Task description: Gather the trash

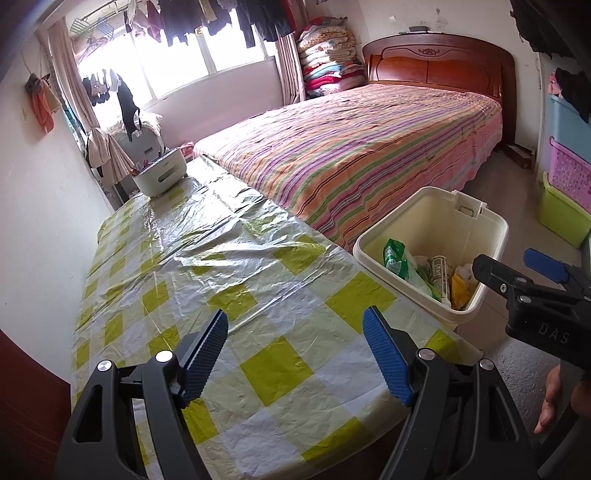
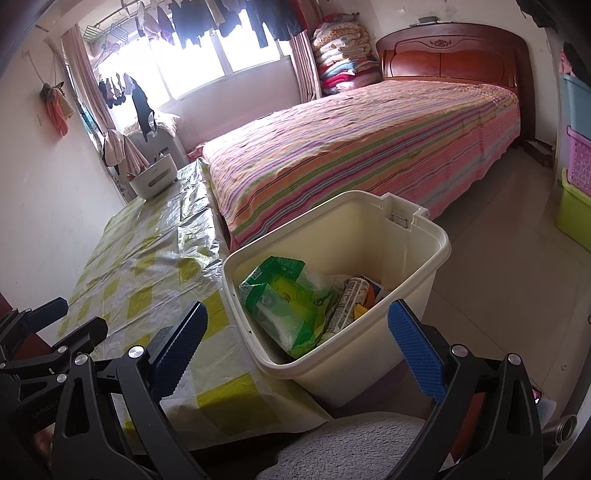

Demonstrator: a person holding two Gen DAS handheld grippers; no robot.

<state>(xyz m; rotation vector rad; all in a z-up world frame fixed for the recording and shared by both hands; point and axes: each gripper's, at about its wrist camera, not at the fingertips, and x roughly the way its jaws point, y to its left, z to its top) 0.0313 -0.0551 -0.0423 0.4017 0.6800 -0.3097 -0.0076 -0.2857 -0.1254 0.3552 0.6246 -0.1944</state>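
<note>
Trash (image 2: pixel 291 310) binned; both claws wide (empty).

Both wrist views face bin (image 1: pixel 373 243), bed (image 2: pixel 369 147).

A cream trash bin (image 2: pixel 417 258) holding a green wrapper (image 2: pixel 284 302) is seen beside a yellow-green and white checked tablecloth (image 1: pixel 280 365); the bed (image 1: pixel 369 147) is covered in pink, orange and green stripes.

A home bedroom: striped-sheeted bed (image 1: pixel 369 147) with wooden headboard (image 1: pixel 439 62), stacked quilts (image 1: pixel 328 55), laundry (image 1: pixel 221 18) hung at the window.
</note>
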